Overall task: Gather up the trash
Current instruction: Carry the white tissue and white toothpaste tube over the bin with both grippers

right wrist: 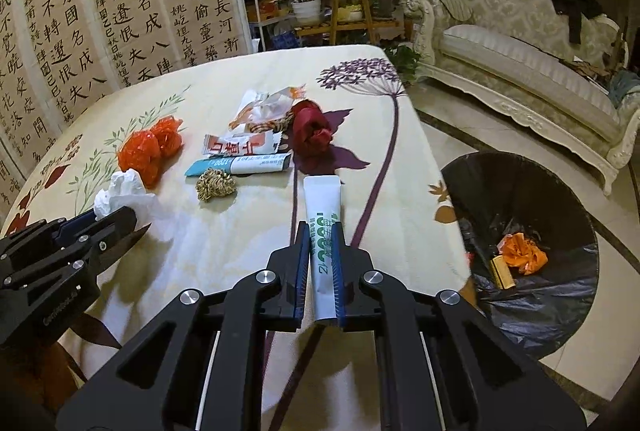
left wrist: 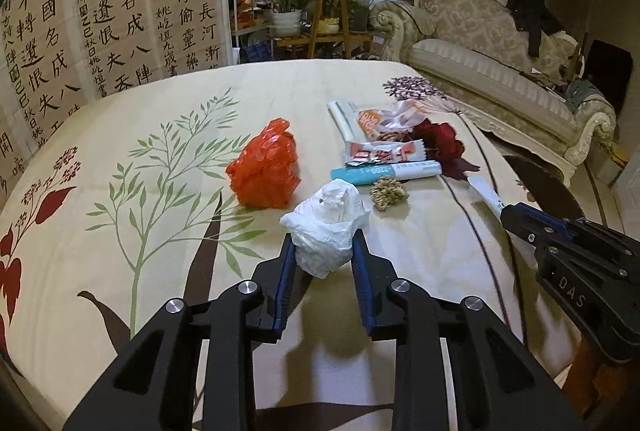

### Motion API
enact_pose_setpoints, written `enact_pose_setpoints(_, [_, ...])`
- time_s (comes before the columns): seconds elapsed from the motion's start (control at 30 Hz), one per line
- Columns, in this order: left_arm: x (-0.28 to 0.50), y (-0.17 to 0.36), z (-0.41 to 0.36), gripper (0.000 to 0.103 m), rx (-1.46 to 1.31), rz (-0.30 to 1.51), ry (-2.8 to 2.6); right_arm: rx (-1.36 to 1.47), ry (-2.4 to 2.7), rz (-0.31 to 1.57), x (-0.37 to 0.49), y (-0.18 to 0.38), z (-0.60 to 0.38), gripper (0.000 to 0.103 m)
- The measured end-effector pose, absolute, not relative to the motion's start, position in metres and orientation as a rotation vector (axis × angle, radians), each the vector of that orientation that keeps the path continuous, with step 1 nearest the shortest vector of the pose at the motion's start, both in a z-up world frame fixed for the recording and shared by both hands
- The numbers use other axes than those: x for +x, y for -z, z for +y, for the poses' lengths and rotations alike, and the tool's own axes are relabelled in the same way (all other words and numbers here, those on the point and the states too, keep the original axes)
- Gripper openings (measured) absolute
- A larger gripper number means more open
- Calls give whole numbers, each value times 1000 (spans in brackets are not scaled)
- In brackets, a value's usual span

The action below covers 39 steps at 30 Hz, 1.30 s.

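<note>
We see our right gripper [right wrist: 323, 251] closed on a white tube [right wrist: 322, 231] with green print. The long axis of the tube runs along the fingers, toward 12 o'clock in the right wrist view, and its flat crimped end points away from us, over the surface [right wrist: 400, 191] with the flower cloth. Our left gripper [left wrist: 323, 255] is closed on a crumpled white bag [left wrist: 326, 227], which bulges out between and beyond the two blue pads; the bag has no clear long axis.

On the surface, at 12 o'clock from the tube, lies a dark red wad [right wrist: 312, 129]. At 10 o'clock lie a teal and white tube [right wrist: 240, 165], whose long axis goes from 9 to 3 o'clock, a golden scrap [right wrist: 215, 184] just below it, and wrappers [right wrist: 256, 123] behind it. An orange-red bag [right wrist: 150, 147] sits further toward 9 o'clock. At 3 o'clock, on the floor beside the surface, stands a bin with a black liner [right wrist: 520, 191]; inside it we see orange trash [right wrist: 523, 253].
</note>
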<state>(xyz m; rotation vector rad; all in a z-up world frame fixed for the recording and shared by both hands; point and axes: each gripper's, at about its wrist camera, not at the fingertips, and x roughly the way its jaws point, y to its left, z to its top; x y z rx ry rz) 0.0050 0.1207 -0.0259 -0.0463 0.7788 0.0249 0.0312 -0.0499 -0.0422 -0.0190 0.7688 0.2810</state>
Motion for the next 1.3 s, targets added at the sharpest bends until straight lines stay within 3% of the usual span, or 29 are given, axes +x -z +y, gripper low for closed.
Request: enact_pose_setpoints(1.3, [71, 12, -71, 28, 83, 684, 301, 73, 160, 647, 49, 30, -224, 11])
